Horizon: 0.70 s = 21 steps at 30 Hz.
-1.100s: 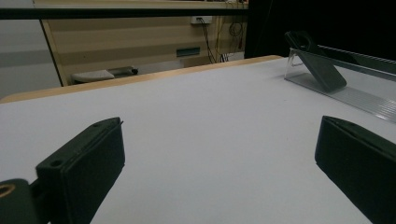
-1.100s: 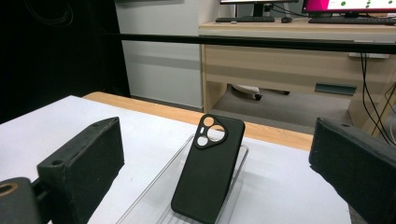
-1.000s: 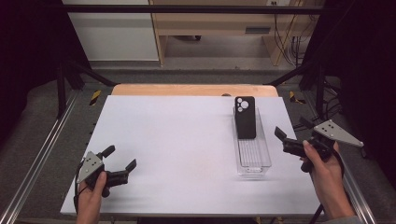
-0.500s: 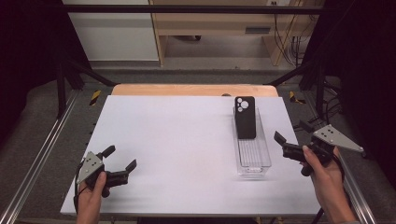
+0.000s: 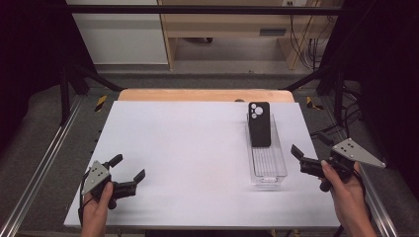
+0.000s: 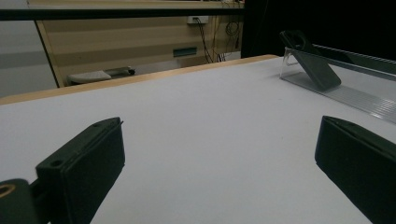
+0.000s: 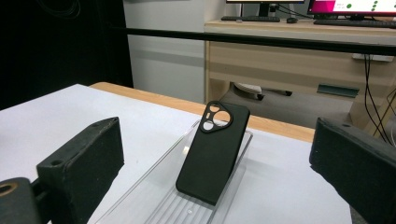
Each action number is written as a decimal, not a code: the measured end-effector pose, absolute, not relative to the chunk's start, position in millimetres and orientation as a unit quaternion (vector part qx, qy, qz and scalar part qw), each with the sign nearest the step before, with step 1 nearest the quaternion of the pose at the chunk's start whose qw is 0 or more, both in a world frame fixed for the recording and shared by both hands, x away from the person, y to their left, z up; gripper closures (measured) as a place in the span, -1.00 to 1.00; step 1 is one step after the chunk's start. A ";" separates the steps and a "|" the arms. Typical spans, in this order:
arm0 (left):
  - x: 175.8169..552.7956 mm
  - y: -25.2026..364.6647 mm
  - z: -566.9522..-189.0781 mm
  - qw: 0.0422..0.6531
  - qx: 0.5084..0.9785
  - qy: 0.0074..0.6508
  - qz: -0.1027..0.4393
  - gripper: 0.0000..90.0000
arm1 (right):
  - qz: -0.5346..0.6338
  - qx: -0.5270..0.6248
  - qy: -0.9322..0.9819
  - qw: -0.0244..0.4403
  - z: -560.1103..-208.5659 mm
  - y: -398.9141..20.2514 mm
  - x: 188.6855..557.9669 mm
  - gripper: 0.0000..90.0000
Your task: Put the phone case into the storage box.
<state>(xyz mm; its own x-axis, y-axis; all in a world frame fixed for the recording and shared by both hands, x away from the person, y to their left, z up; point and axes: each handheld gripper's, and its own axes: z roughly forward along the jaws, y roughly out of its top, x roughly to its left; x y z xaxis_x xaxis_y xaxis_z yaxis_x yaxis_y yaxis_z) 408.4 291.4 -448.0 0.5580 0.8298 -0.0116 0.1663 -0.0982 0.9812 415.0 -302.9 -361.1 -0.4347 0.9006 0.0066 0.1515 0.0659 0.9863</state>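
1. Opening stage, by the look of it: approach not yet begun in earnest, nothing gripped, nothing touched.
2. Right tool [image 5: 307, 154] held just beyond the right edge of the tabletop [image 5: 188, 143], jaws spread wide apart and empty, aimed toward the clear tray [image 5: 267, 163].
3. Same spread plain in the right gripper view: two black jaws far apart, with the black phone case [image 7: 212, 151] framed between them, farther off.
4. Phone case [image 5: 259, 124] sitting in the far end of the tray, camera cutouts uppermost, propped tilted against the tray's far wall, lower edge resting on the ribbed floor.
5. Tray lying lengthwise along the right side of the tabletop, near end empty and close to the right tool.
6. Left tool [image 5: 127, 170] parked low at the near left corner, jaws likewise wide apart, holding nothing, well apart from tray and case.
7. Left gripper view confirming it: open jaws over bare white surface, case [image 6: 312, 65] and tray [image 6: 355, 95] off in the distance at the right.
8. Likely next move: right tool forward and over the tray, jaws lined up across the narrow sides of the case.
9. Called for: a grip above the tray walls, since the lower part sits sunk between them.
10. Worth watching: smooth, slim, leaning case, apt to slip or tip flat if nudged before the jaws close.
11. Left tool possibly useful for steadying the light tray, judged only from its idle position.
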 end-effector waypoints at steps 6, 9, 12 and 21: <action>407.9 290.1 -448.7 0.562 0.682 0.367 0.291 -0.97 | 0.550 0.409 0.642 0.343 -363.5 -306.4 411.0 -0.93; 407.0 289.3 -449.0 0.561 0.683 0.367 0.289 -0.97 | 0.552 0.410 0.639 0.344 -364.7 -307.8 408.6 -0.93; 405.4 289.3 -449.2 0.559 0.685 0.367 0.289 -0.97 | 0.553 0.412 0.638 0.343 -366.5 -309.2 405.8 -0.93; 404.4 290.7 -448.7 0.563 0.681 0.367 0.290 -0.97 | 0.553 0.410 0.642 0.338 -373.0 -311.0 398.7 -0.93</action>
<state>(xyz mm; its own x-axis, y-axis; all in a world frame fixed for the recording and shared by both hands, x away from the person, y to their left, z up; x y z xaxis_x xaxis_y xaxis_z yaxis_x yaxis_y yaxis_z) 404.4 290.7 -448.7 0.5625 0.8266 -0.0173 0.1731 -0.0973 0.9801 398.7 -311.0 -373.0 -0.4350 0.9002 0.0193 0.1522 0.0524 0.9870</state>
